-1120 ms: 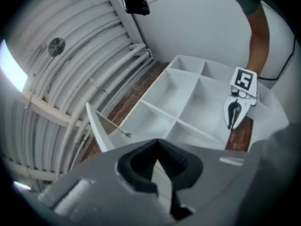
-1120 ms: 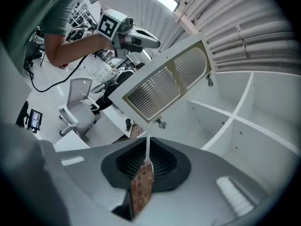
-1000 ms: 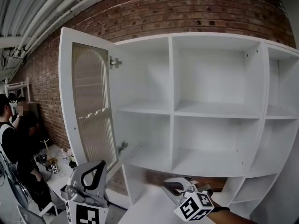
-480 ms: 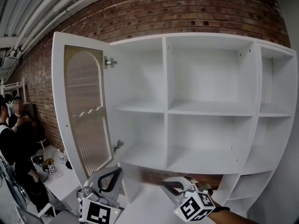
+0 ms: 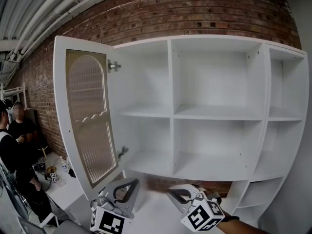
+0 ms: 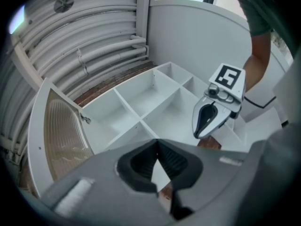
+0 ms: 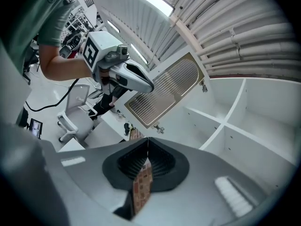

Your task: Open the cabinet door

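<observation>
Grey plastic jaws sit nearest in both gripper views. The left gripper (image 5: 127,186) has its jaws pressed together at the tips with nothing between them. The right gripper (image 5: 174,196) is likewise closed and empty, only a thin wedge of background showing behind its pads. Neither touches the furniture, and the two hang side by side, low and apart from each other.

Ahead of the left jaws, up and to their left, the cabinet door (image 5: 87,121) stands swung wide. Its ribbed, arched panel is turned outward and it hangs on two metal hinges (image 5: 113,65). Its lower corner comes near those jaws but is clear of them. Straight beyond both pairs of jaws is the white cabinet (image 5: 171,116), its bare compartments fully exposed.

By the look of it the task is finished: the door is already open as far as it seems to go, and nothing is left beyond perhaps drawing the grippers away.

Further behind is the brick wall (image 5: 195,13), and far left of the jaws some people (image 5: 14,145) stand by a white table (image 5: 68,189).

No brand, label or legible writing shows, only the black-and-white square markers on the gripper cubes.
</observation>
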Tool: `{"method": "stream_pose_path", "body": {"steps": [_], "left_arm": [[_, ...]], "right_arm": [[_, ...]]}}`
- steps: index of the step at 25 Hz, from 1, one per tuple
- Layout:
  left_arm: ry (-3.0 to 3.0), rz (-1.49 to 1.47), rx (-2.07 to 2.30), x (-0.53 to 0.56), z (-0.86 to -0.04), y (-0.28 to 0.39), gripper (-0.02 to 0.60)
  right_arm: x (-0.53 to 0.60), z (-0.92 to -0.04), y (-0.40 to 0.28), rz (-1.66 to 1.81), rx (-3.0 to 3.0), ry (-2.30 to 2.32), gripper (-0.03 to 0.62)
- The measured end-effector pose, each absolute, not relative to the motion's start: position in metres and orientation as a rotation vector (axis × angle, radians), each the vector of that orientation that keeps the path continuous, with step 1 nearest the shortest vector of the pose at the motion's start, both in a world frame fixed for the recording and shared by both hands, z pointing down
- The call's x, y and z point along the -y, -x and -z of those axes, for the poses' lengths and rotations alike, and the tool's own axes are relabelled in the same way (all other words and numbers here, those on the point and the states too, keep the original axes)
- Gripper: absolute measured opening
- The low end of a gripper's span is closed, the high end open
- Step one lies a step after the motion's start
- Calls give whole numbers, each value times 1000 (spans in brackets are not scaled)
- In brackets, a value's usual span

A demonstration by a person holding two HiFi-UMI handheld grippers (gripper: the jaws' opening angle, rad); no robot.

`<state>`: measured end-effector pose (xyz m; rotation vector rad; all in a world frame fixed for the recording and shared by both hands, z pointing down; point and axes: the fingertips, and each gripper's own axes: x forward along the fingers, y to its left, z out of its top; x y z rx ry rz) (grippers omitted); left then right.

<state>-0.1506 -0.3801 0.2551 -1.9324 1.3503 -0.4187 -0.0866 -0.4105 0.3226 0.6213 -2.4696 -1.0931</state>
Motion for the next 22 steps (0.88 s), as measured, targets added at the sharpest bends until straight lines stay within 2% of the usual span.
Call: {"method": "stream_pose_path", "body": {"steps": [22], "left_arm": [[2033,429,-1273,385,-286,117,2]], "right_arm": [[382,-310,85,1099,2503,-623,6]]}}
